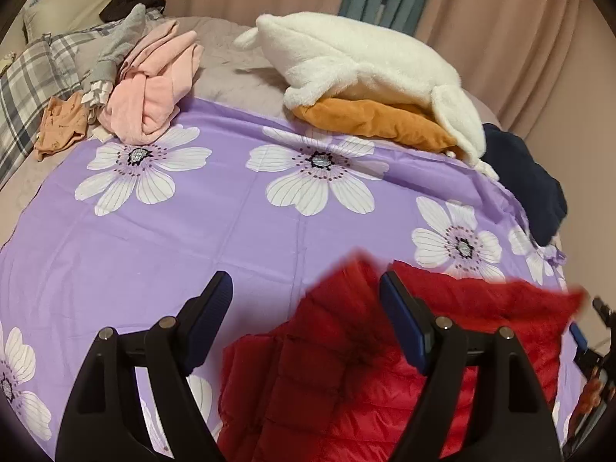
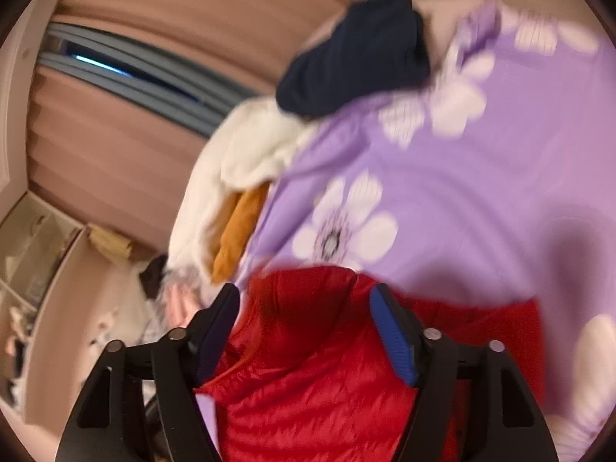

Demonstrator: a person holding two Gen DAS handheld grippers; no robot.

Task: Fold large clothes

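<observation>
We find the red quilted jacket (image 1: 346,377) lying on the purple flowered sheet (image 1: 154,238), at its near edge, bunched and blurred along its far hem. In the right wrist view the same red jacket (image 2: 308,365) fills the lower middle, its upper edge rising to a soft peak.

Our left gripper (image 1: 306,288) has its jaws spread wide; the jacket sits under and beside the right-hand finger, and neither pad presses on it. Our right gripper (image 2: 304,300) is likewise spread, with the red fabric lying between the fingers, pads clear of it. Nothing is clamped in either.

Further out on the sheet: a white plush blanket (image 1: 365,61) stacked on an orange-brown cloth (image 1: 377,123), with a dark navy garment (image 1: 527,177) just beside them at the sheet's right edge. Toward the far left, a pink garment (image 1: 154,88) heaped, a grey piece (image 1: 123,34) beyond it, and a small peach cloth (image 1: 61,123) near a plaid pillow (image 1: 27,84). Pinkish curtains (image 1: 500,38) hang behind the bed. The right wrist view is heavily motion-blurred.
</observation>
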